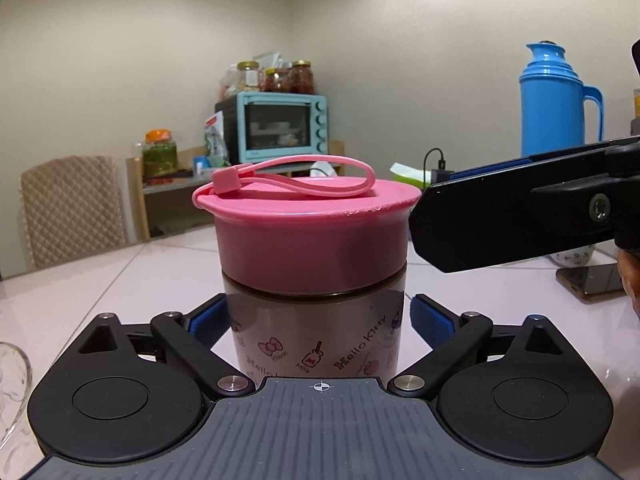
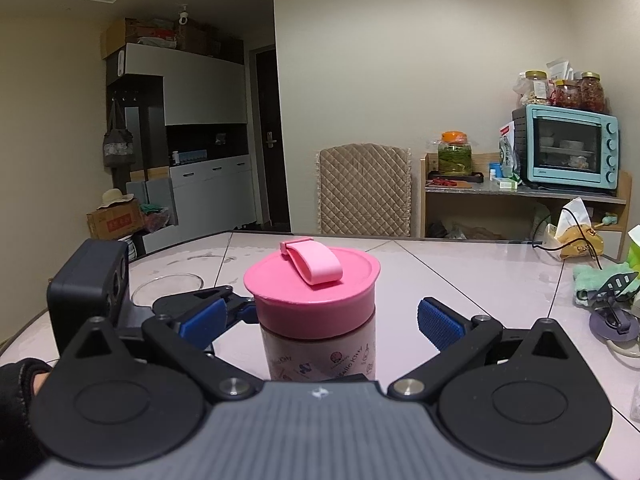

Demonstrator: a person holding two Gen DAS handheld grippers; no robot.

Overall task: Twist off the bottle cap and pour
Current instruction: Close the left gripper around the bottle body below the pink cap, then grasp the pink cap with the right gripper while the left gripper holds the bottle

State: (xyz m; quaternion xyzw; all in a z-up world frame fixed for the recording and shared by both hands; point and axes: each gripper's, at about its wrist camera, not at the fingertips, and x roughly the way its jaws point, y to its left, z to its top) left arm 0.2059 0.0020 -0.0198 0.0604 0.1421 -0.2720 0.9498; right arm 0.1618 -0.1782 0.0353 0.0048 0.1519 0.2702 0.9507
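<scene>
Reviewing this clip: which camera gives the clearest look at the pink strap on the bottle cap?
The right wrist view: it looks down on the cap, showing the pink strap lying flat as a broad band. The left wrist view sits about level with the cap, so its strap appears only as a thin edge-on loop.

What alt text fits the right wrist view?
A pink screw cap with a flat pink strap sits on a pale printed bottle, centred between the right tool's open blue-padded fingers. The left tool reaches in from the left toward the bottle's body, on a pale tiled table.
</scene>
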